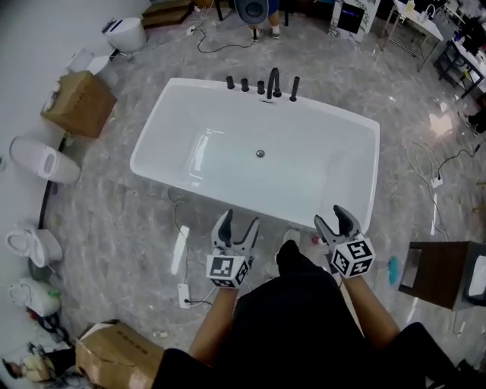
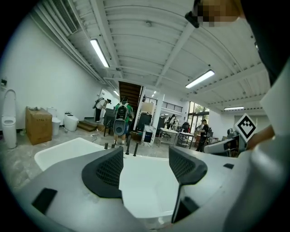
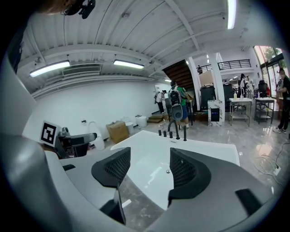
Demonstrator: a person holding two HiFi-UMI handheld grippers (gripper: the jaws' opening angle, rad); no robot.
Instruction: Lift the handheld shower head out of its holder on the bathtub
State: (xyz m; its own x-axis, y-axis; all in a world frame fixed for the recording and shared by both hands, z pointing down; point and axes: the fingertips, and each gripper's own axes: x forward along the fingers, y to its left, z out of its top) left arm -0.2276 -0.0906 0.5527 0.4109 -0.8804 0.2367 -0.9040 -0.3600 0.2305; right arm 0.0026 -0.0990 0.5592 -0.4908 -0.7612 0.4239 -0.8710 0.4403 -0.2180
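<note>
A white bathtub [image 1: 163,163] fills the middle of the head view. On its far rim stands a row of black fittings: three knobs, a curved spout [image 1: 273,81] and, at the right end, the upright handheld shower head [image 1: 294,88] in its holder. The right gripper view shows the shower head [image 3: 184,134] far off; in the left gripper view it is a small black rod [image 2: 135,148]. My left gripper [image 1: 238,222] and right gripper [image 1: 331,218] hover over the floor just before the tub's near rim. Both are open and empty, far from the fittings.
Left of the tub are a cardboard box [image 1: 78,102] and toilets [image 1: 42,159]. Another box [image 1: 118,353] lies near left. A dark wooden cabinet [image 1: 440,272] stands at the right. Cables [image 1: 437,182] trail on the marble floor. A person [image 1: 257,11] stands beyond the tub.
</note>
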